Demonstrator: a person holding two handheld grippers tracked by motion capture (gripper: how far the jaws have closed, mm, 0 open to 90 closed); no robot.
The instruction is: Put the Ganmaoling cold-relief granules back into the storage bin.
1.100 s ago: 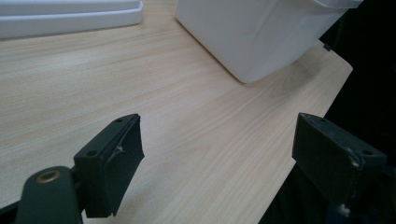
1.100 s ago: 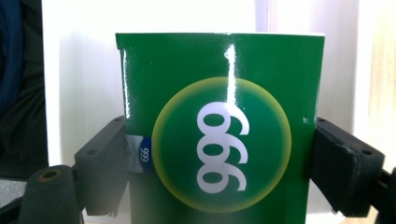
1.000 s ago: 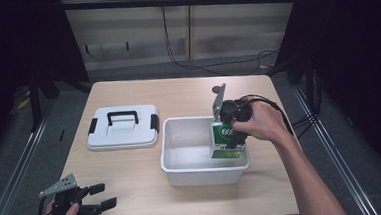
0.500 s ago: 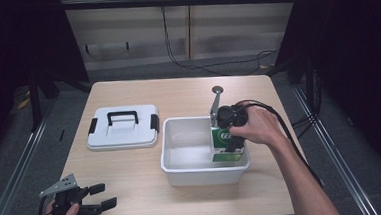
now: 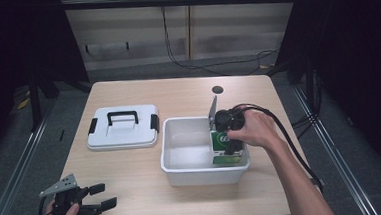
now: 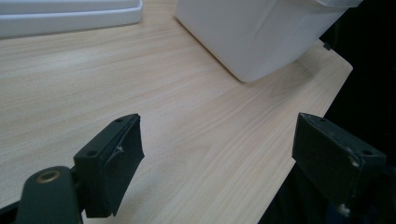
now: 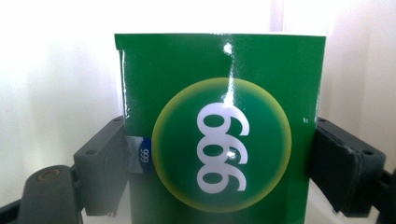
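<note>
A green box (image 7: 219,60) with a white "999" in a yellow-ringed circle stands inside the white bin (image 5: 182,170), against its right wall. My right gripper (image 7: 219,156) is shut on it, one black pad pressed to each side. In the high view, the right gripper (image 5: 227,129) comes down onto the green box (image 5: 219,141) from above, with a hand wrapped round it. My left gripper (image 5: 105,195) is held low at the table's front left corner, its jaws wide apart and nothing between them. The left gripper (image 6: 217,135) looks across bare wood toward the bin (image 6: 261,32).
A white lid (image 5: 122,126) with a black handle and black side clips lies flat left of the bin. A dark round hole (image 5: 217,90) sits in the tabletop behind the bin. The table's right edge and dark floor lie beyond it.
My right hand has sunk slightly with the green box, setting it lower in the bin. The left gripper has stayed where it was.
</note>
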